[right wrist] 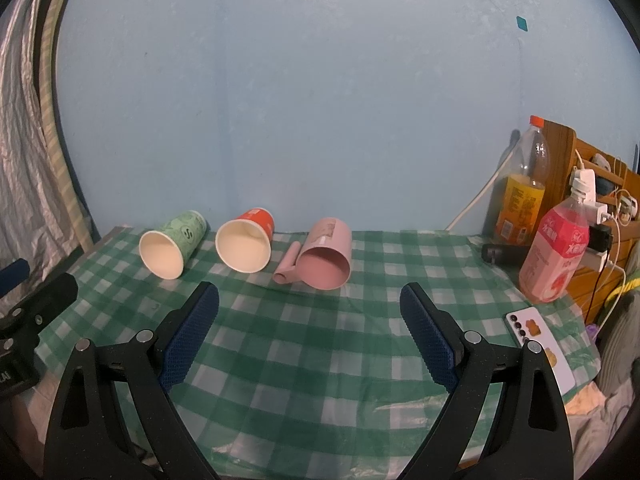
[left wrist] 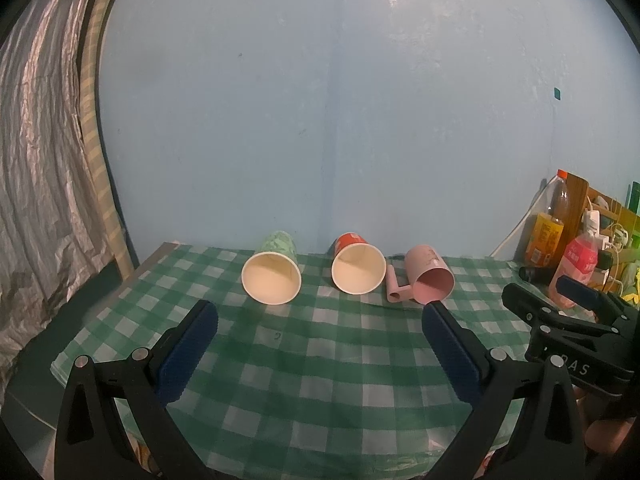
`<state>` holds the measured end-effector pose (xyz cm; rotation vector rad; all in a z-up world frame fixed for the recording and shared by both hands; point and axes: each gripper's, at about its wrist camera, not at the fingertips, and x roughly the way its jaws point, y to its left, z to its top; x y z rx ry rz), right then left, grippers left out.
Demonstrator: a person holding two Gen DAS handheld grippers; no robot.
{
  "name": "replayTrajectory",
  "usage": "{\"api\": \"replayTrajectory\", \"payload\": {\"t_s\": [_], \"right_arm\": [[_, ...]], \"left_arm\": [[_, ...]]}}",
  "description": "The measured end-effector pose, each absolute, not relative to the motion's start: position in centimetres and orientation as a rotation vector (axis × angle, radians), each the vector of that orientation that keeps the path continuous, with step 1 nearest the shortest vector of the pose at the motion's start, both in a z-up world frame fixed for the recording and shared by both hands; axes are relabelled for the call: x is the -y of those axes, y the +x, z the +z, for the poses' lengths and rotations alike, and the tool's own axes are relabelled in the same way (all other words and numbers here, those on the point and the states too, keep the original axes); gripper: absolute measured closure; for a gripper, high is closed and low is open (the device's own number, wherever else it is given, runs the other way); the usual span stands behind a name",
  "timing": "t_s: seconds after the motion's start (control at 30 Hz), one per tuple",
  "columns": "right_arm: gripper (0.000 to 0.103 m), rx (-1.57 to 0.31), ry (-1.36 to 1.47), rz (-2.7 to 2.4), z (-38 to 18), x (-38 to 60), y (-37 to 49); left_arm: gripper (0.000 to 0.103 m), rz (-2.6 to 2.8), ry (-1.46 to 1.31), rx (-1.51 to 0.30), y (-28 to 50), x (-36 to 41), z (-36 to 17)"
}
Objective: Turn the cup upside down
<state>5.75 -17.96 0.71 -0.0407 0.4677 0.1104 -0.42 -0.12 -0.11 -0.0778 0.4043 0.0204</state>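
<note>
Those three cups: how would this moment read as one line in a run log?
green paper cup: on side | red paper cup: on side | pink mug: on side | left gripper: open, empty | right gripper: open, empty | flip: not started

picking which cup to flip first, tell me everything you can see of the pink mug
The pink mug looks like matte plastic, with a faint print on its wall. It lies on its side on the checked tablecloth, open mouth toward the cameras, apparently empty, handle flat on the cloth toward the red cup. Neither gripper touches it.
</note>
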Motion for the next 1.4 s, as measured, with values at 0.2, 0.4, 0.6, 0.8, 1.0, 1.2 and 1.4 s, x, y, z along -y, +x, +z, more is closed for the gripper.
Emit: {"api": "replayTrajectory", "payload": {"t_s": [0.2,0.4,0.6,0.8,1.0,1.2,1.4], "right_arm": [[0.012,-0.47,-0.04,0.109,0.72,17.97,5.81],[0.012,-0.47,-0.04,0.11,0.76,18.03,5.83],[0.012,-0.472,-0.043,0.111,0.72,17.82,5.73],[0.012,-0.474,-0.043,0.112,0.74,17.91,5.8],[0.012,-0.479,-0.044,0.116,0.6,17.83,5.82],[0.012,-0.482,-0.044,0.116,0.6,17.76,5.91],[0.012,-0.483,-0.042,0.116,0.62,17.74,5.94]], "left_arm": [[0.0,0.019,-0.079,-0.406,-0.48,0.19,-0.3],[0.0,0.018,-0.08,-0.408,-0.54,0.22,-0.45],[0.0,0.018,-0.08,-0.41,-0.5,0.15,-0.4],[0.0,0.018,-0.079,-0.412,-0.53,0.19,-0.48],[0.0,0.018,-0.079,-0.412,-0.5,0.2,-0.46],[0.0,0.017,-0.079,-0.418,-0.65,0.26,-0.71],[0.0,0.017,-0.081,-0.42,-0.85,0.38,-0.93]]}}
